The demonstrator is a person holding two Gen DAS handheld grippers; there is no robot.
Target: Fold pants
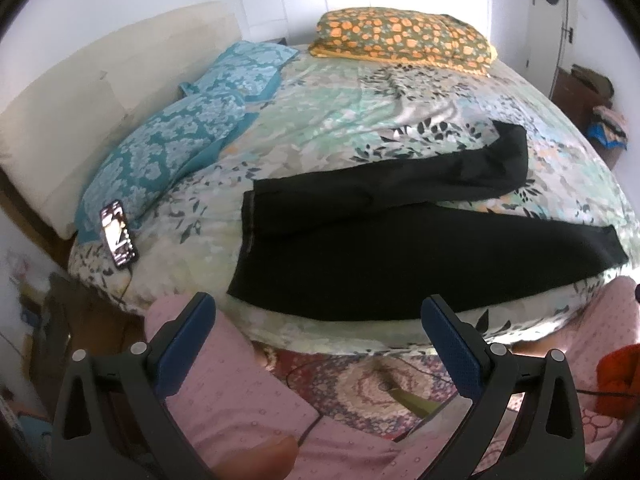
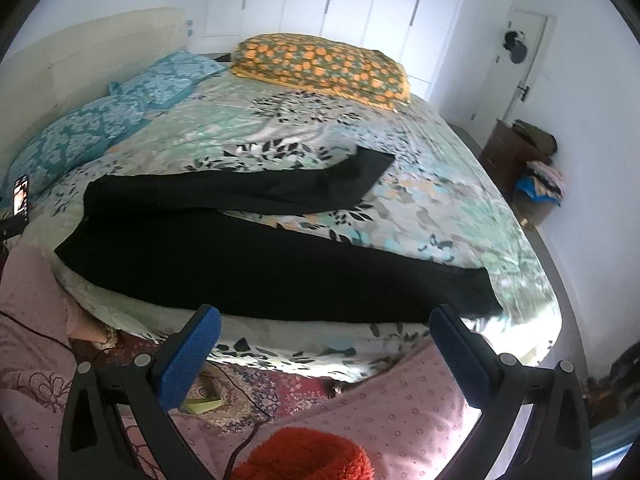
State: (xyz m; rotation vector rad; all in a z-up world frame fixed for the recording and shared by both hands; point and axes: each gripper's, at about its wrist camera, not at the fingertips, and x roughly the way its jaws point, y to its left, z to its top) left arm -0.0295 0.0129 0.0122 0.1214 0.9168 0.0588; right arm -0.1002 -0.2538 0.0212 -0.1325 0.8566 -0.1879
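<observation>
Black pants (image 1: 400, 240) lie spread flat on the floral bedspread (image 1: 340, 120), waistband to the left, the two legs splayed apart to the right. They also show in the right wrist view (image 2: 240, 260). My left gripper (image 1: 320, 312) is open and empty, held off the bed's near edge below the waist and near leg. My right gripper (image 2: 324, 324) is open and empty, held off the near edge below the near leg.
A phone (image 1: 119, 233) lies at the bed's left edge by teal pillows (image 1: 168, 148). An orange floral pillow (image 1: 404, 38) sits at the far side. The person's pink-clad legs (image 1: 240, 400) and a patterned rug (image 1: 360, 384) are below. A red furry item (image 2: 308, 456) is at the bottom.
</observation>
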